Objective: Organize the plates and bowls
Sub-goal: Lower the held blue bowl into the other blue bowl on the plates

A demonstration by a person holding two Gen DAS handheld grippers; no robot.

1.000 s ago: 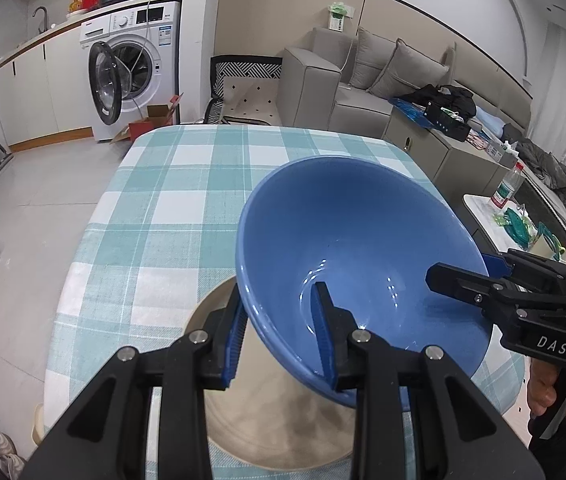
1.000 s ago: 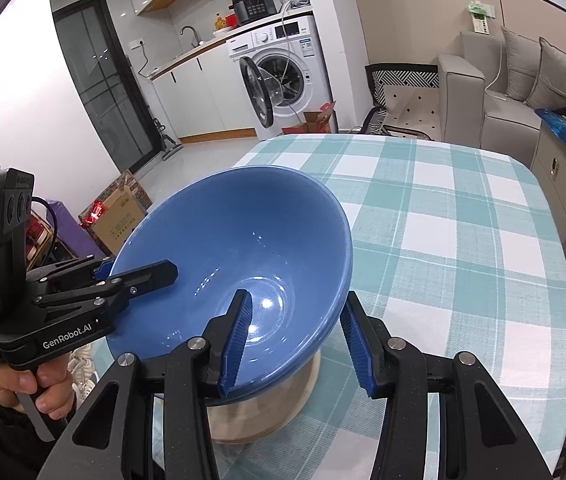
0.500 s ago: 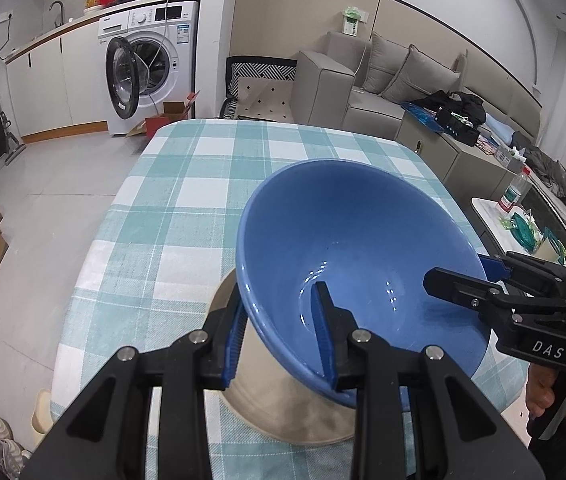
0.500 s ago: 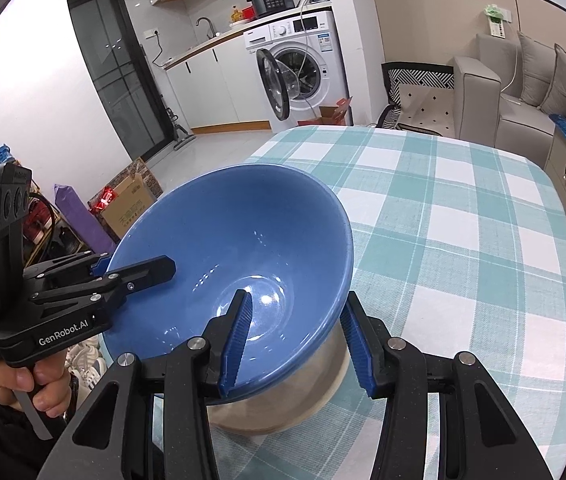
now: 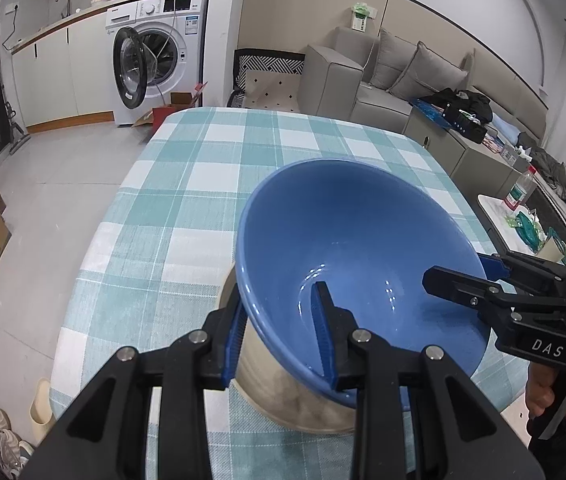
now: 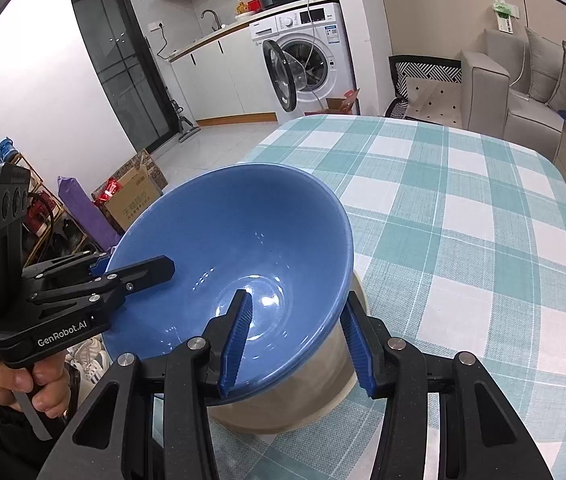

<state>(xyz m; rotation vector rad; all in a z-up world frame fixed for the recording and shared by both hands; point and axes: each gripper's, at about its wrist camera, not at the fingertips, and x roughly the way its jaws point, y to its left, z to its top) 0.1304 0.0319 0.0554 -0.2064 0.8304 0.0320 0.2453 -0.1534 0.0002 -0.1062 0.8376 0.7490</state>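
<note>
A large blue bowl (image 5: 363,248) (image 6: 223,240) hangs tilted over the near part of a table with a teal checked cloth (image 5: 203,184) (image 6: 463,220). My left gripper (image 5: 279,304) is shut on its left rim, one pad inside and one outside. On the opposite rim my right gripper (image 6: 295,304) is shut the same way. Each gripper shows in the other's view: the right gripper (image 5: 463,276), the left gripper (image 6: 139,268). Directly under the blue bowl stands a beige bowl (image 5: 291,396) (image 6: 303,396), its inside hidden; whether the two touch I cannot tell.
The cloth beyond the bowls is bare. A washing machine (image 5: 155,60) with its door open stands beyond the far table edge, a grey sofa (image 5: 383,80) to its right. Cardboard boxes (image 6: 135,196) sit on the floor at the left, a side table with a bottle (image 5: 519,192) at the right.
Both grippers have carried the blue bowl forward and down together. The beige bowl, earlier seen from above ahead of the fingers, now sits right beneath the blue one, side wall showing.
</note>
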